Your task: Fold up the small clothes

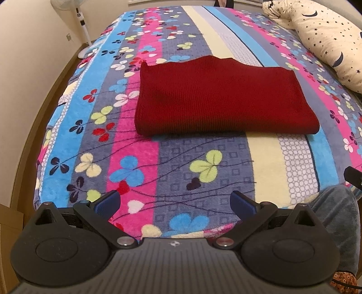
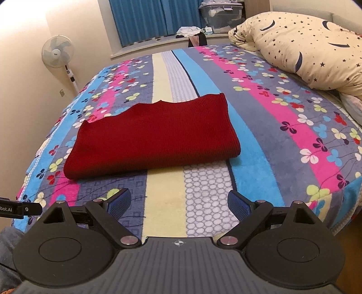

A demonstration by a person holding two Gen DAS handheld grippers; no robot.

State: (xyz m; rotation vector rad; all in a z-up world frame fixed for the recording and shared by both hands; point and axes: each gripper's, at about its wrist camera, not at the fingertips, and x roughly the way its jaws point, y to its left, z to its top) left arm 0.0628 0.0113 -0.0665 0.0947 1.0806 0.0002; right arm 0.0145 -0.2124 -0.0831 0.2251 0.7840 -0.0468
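the left gripper (image 1: 174, 202) has its fingers (image 1: 106, 202) spread wide with nothing between them, hanging over the near edge of the bed, apart from any cloth. the blue pads face each other across a stretch of patterned blanket. the right gripper (image 2: 178, 202) is the same: fingers (image 2: 238, 204) released and wide, nothing held, above the near edge of the bed. at the left edge of the right wrist view a dark piece of the other gripper pokes in.

past both grippers lies the red knit garment (image 1: 217, 97), folded into a flat rectangle on the blanket (image 1: 199, 162). its rounded fold runs along the near side, and its far edge is wavy and uneven. in the right wrist view the garment (image 2: 153, 140) lies ahead and to the left, well apart from the fingers. neither gripper touches it.

the blanket is fleece, striped in blue, pink, grey and pale yellow with clover shapes, and it covers the bed. on the right far side lies a cream pillow (image 2: 310, 52) printed with stars and moons. to the left of the bed stands a white fan (image 2: 58, 51) against the wall. behind the bed, blue curtains (image 2: 151, 20) hang above a window ledge, and a clear storage box (image 2: 220, 15) sits on the ledge.
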